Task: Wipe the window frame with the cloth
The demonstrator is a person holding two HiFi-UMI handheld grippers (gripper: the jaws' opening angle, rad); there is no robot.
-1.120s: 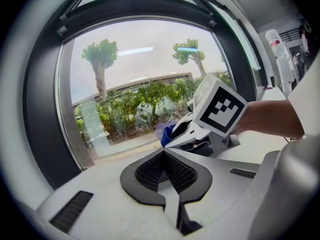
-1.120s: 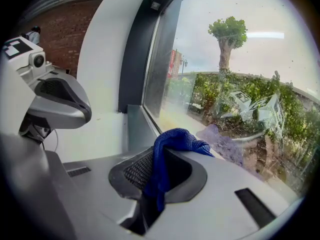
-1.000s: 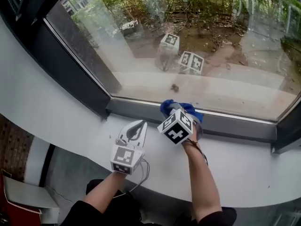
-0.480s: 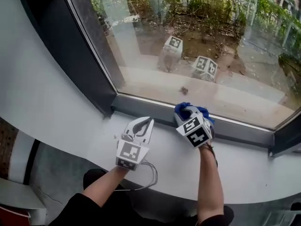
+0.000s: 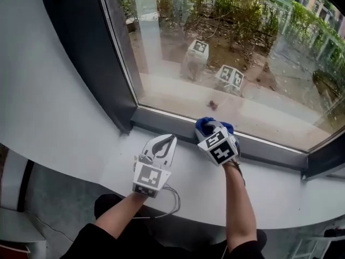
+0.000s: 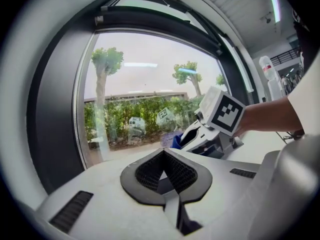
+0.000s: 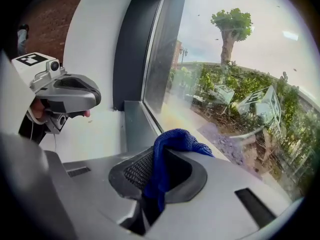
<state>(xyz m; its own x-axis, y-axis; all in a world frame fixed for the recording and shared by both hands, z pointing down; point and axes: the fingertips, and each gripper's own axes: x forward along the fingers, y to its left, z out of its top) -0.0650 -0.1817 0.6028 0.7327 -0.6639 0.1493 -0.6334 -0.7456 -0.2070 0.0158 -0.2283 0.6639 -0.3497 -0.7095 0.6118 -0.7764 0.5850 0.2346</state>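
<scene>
1. Blue cloth (image 5: 211, 125) is pinched in the right gripper (image 5: 209, 131). The jaws are shut tight on it, and a lump of cloth sticks out past the tips.
2. The cloth is pressed on the bottom bar of the dark grey frame (image 5: 161, 121), near the middle of that bar.
3. From the right gripper view, the cloth (image 7: 172, 149) hangs down between the two dark pads. The frame (image 7: 132, 125) runs along just past it.
4. The left gripper (image 5: 164, 143) is a little way back from the frame's bottom bar, nearer the frame's left corner than the cloth is. Its tips point at the frame.
5. In the left gripper view its jaws are closed together, and they hold nothing (image 6: 164, 173).
6. Both grippers are over the white sill (image 5: 188, 179) that sits in front of the frame. I cannot tell if the left one is touching it.
7. A bare arm (image 5: 237, 209) reaches from the right gripper back away from the frame.
8. The glass (image 5: 248, 107) fills the frame. The grippers' marker cubes show in it as pale copies, above the cloth.
9. Past the frame, outside, there are green bushes (image 5: 237, 4) and bare ground.
</scene>
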